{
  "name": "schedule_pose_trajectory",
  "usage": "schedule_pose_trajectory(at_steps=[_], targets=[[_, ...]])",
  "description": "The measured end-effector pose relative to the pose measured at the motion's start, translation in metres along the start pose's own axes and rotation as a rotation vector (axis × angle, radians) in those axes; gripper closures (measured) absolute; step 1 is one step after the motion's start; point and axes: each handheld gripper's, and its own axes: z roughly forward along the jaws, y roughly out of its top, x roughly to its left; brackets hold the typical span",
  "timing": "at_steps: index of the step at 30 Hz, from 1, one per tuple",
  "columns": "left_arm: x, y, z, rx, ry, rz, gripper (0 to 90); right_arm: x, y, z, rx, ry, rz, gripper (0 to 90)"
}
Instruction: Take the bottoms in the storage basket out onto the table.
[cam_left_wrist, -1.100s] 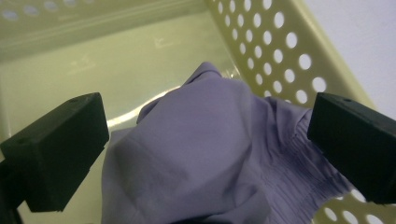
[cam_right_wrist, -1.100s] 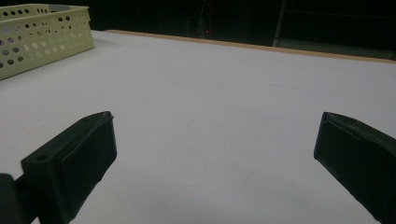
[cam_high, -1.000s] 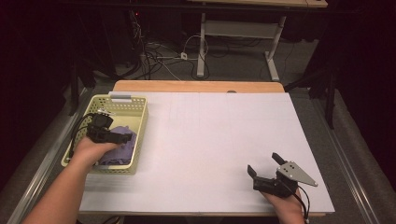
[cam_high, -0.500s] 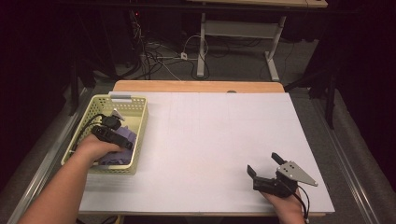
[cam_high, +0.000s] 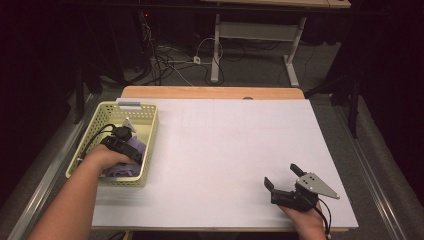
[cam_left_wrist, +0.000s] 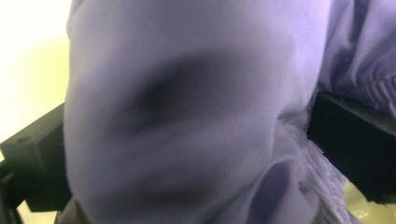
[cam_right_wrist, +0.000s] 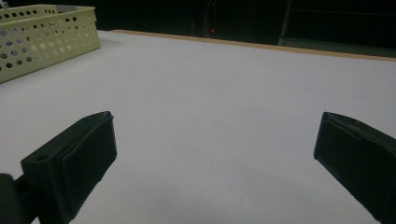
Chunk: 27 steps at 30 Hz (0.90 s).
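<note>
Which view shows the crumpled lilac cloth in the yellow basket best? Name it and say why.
The left gripper view: the crumpled lilac cloth bulges close up between that gripper's two black jaws, folds and a gathered hem visible. The high view shows a small patch inside the yellow perforated plastic basket, partly under the left hand.

The right gripper (cam_right_wrist: 215, 154) hangs just above the white table top (cam_right_wrist: 224, 93), its two black jaws spread wide with bare surface between them. Ahead of the left jaw and off to that side, well apart from the claw, stands a pale yellow perforated basket (cam_right_wrist: 46, 39). Straight ahead, far beyond the jaws, a wooden table edge (cam_right_wrist: 280, 48) runs across before a dark background.
</note>
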Motion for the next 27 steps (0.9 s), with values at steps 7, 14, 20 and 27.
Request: schedule_pose_trajectory(at_steps=[7, 14, 20, 27], targets=[[-0.001, 0.001, 0.003, 0.004, 0.008, 0.006, 0.0, 0.001, 0.0, 0.001, 0.004, 0.002, -0.005, 0.0], [-0.005, -0.002, 0.0, -0.019, 0.005, 0.041, 5.7, 0.003, 0.0, 0.001, 0.005, 0.006, -0.01, 0.0], [-0.009, -0.004, -0.005, -0.046, -0.019, 0.092, 22.4, 0.003, -0.001, 0.002, 0.008, 0.006, -0.006, 0.0], [-0.015, -0.004, -0.008, -0.053, -0.046, 0.138, 45.2, 0.003, -0.001, 0.002, 0.01, 0.006, -0.006, 0.0]])
